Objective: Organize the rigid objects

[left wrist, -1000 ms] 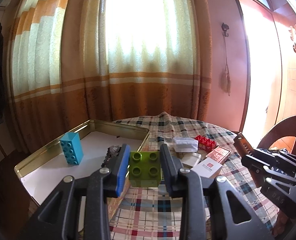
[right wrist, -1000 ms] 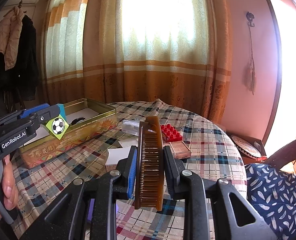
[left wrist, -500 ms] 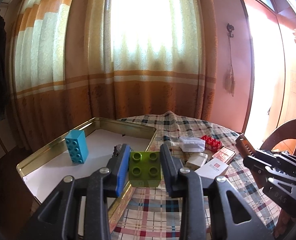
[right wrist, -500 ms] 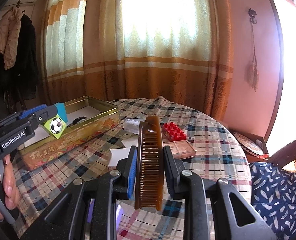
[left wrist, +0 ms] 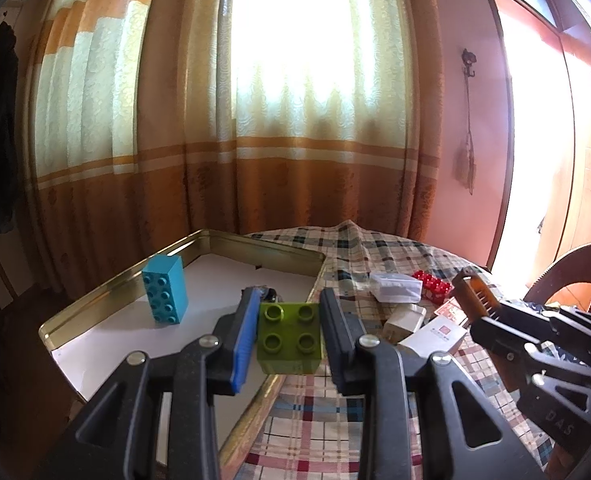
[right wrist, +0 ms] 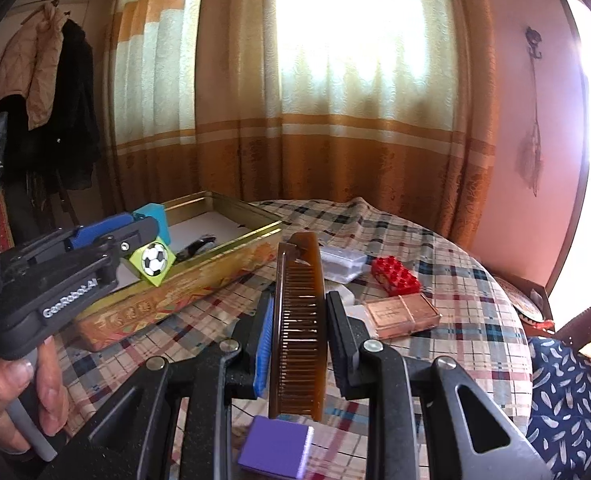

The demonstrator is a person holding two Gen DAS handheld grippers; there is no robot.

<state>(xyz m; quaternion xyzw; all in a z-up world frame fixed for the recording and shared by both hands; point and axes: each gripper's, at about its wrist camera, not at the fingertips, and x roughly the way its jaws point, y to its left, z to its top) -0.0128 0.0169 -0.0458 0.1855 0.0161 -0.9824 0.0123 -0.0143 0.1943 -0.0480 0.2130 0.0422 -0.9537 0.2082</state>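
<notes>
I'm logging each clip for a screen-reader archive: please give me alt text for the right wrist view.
The right gripper is shut on a brown translucent plastic comb held above a round table with a plaid cloth. At left, the left gripper holds a lime-green toy brick with a football picture over a gold rectangular tin. A red studded brick lies beyond.

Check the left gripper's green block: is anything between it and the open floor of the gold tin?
Nothing visible blocks it. The left gripper holds the green block above the gold tin's near rim. The blue block stands off to the left, and a dark object lies just beyond.
</notes>
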